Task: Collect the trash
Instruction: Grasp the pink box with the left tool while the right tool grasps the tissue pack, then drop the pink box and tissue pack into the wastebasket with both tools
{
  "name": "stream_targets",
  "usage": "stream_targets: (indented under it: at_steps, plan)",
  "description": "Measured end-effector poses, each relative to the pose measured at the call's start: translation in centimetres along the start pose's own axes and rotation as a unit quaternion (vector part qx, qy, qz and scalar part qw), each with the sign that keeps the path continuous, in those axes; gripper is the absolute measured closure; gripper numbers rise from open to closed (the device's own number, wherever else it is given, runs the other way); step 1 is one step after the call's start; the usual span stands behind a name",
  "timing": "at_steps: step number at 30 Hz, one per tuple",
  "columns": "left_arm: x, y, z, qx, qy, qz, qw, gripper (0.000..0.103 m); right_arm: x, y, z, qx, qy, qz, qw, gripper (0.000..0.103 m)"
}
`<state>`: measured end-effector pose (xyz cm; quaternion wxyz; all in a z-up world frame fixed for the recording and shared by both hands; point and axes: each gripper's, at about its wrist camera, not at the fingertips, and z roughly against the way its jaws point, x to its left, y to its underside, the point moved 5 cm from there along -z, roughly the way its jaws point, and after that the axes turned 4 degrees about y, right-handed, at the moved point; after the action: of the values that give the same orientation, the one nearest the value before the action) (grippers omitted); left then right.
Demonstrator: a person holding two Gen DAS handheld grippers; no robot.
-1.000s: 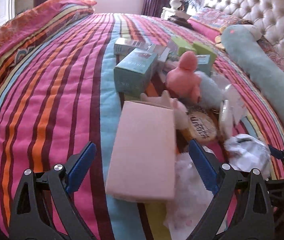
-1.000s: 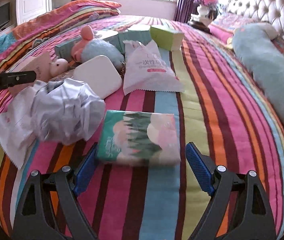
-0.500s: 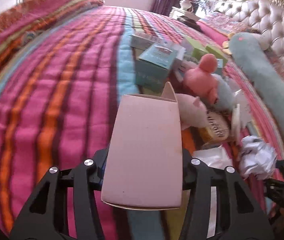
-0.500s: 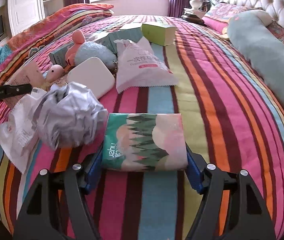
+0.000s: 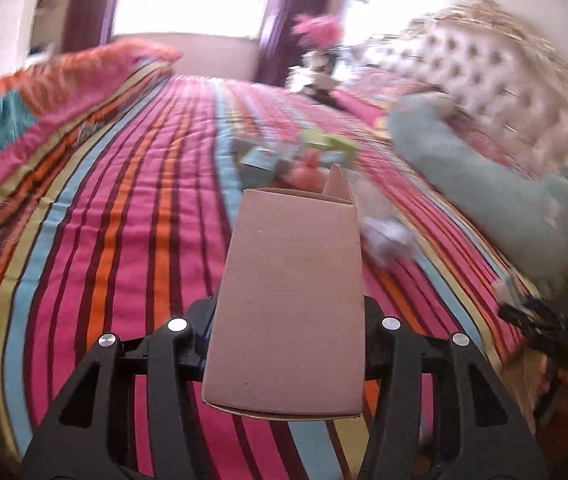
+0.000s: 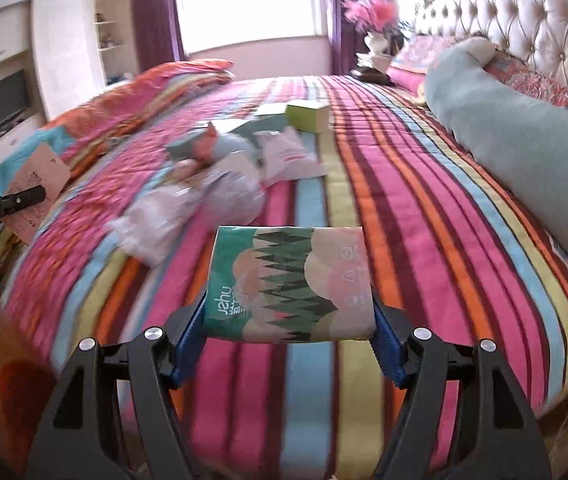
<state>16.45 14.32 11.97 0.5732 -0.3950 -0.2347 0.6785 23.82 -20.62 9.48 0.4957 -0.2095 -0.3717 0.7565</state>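
My left gripper [image 5: 288,330] is shut on a flat pink cardboard box [image 5: 289,300] and holds it above the striped bedspread [image 5: 124,200]. My right gripper [image 6: 288,312] is shut on a green and pink tissue pack [image 6: 289,284], also lifted off the bed. In the right wrist view, crumpled white paper [image 6: 220,196] and a white plastic bag [image 6: 289,156] lie further up the bed, and the left gripper's pink box [image 6: 40,176] shows at the far left. In the left wrist view the crumpled paper [image 5: 387,236] lies right of the box.
Teal and green boxes [image 6: 307,116] and soft toys [image 6: 208,144] lie mid-bed. A long teal plush [image 6: 523,136] runs along the right by the tufted headboard [image 6: 523,16]. Striped pillows [image 5: 64,80] sit at the left. A vase of pink flowers [image 6: 375,20] stands at the back.
Both grippers closed on their items, the pink box and the tissue pack, then lifted them off the bed and drew back from the pile.
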Motion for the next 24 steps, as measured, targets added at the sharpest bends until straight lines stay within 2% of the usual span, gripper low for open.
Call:
stream_targets:
  at_steps: [3,5,7,9,11,12,14,16,17,20,24]
  plan:
    - [-3.6,5.8,4.2,0.012,0.028,-0.037,0.9989,0.054,2.1,4.5,3.3,0.006,-0.027,-0.005,1.0,0.036]
    - [-5.7,10.9,5.7,0.043,0.047,-0.05,0.9967,0.054,3.6,8.1,4.9,0.023,-0.042,-0.015,0.999,0.036]
    - [-7.4,16.3,5.8,0.093,0.071,-0.056,0.9915,0.054,4.9,12.6,5.6,0.055,-0.052,-0.032,0.997,0.036]
    - [-8.3,21.5,4.3,0.157,0.08,-0.053,0.983,0.054,6.0,17.0,4.7,0.109,-0.057,-0.044,0.991,0.036]
    - [-8.6,27.1,1.9,0.22,0.063,-0.055,0.9718,0.054,6.6,21.5,2.8,0.17,-0.046,-0.058,0.983,0.036]
    - [-8.8,30.1,0.3,0.256,0.051,-0.062,0.9633,0.054,6.8,23.7,1.7,0.204,-0.044,-0.066,0.976,0.036]
    - [-8.9,33.5,-1.6,0.305,0.05,-0.059,0.9492,0.054,7.5,26.7,0.4,0.253,-0.056,-0.082,0.962,0.036]
    - [-9.1,35.8,-3.1,0.354,0.069,-0.051,0.9314,0.054,8.4,29.0,-0.8,0.295,-0.066,-0.084,0.95,0.036]
    - [-9.2,36.2,-3.6,0.366,0.073,-0.054,0.9263,0.054,8.7,29.3,-1.1,0.304,-0.066,-0.081,0.947,0.036]
    - [-9.5,36.6,-4.5,0.375,0.069,-0.076,0.9214,0.054,9.1,29.2,-1.9,0.31,-0.055,-0.066,0.947,0.036]
    - [-9.2,37.0,-5.2,0.387,0.07,-0.069,0.9171,0.054,9.4,29.9,-2.8,0.324,-0.054,-0.063,0.942,0.036]
